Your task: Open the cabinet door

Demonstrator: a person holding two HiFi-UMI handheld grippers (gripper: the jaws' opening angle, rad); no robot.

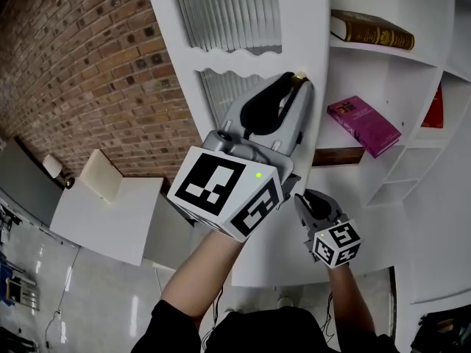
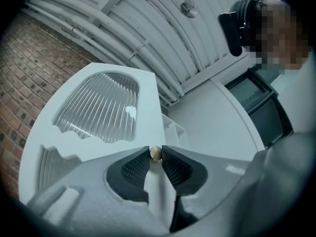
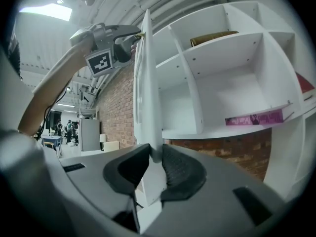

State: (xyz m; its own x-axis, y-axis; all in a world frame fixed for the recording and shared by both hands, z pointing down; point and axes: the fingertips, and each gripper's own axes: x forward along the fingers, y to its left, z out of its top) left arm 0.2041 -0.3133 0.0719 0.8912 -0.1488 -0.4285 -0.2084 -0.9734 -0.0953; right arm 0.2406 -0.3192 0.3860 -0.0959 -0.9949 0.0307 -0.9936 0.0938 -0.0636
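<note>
The white cabinet door (image 1: 302, 20) with ribbed glass panes (image 1: 228, 9) stands swung out from the open shelves (image 1: 383, 72). My left gripper (image 1: 300, 79) is shut on the small brass knob (image 2: 155, 153) near the door's free edge; in the left gripper view both pads clamp it. Lower down, my right gripper (image 1: 303, 197) holds the same edge. In the right gripper view the thin door edge (image 3: 146, 83) runs up between the pads (image 3: 175, 167), which press on it. My left gripper (image 3: 133, 41) shows there at the top of the door.
On the shelves lie a brown book (image 1: 372, 29), a magenta book (image 1: 364, 126) and a red one (image 1: 434, 109). A brick wall (image 1: 81, 65) stands left of the cabinet, with a white table (image 1: 110, 212) below it. People stand far off in the room (image 3: 66, 130).
</note>
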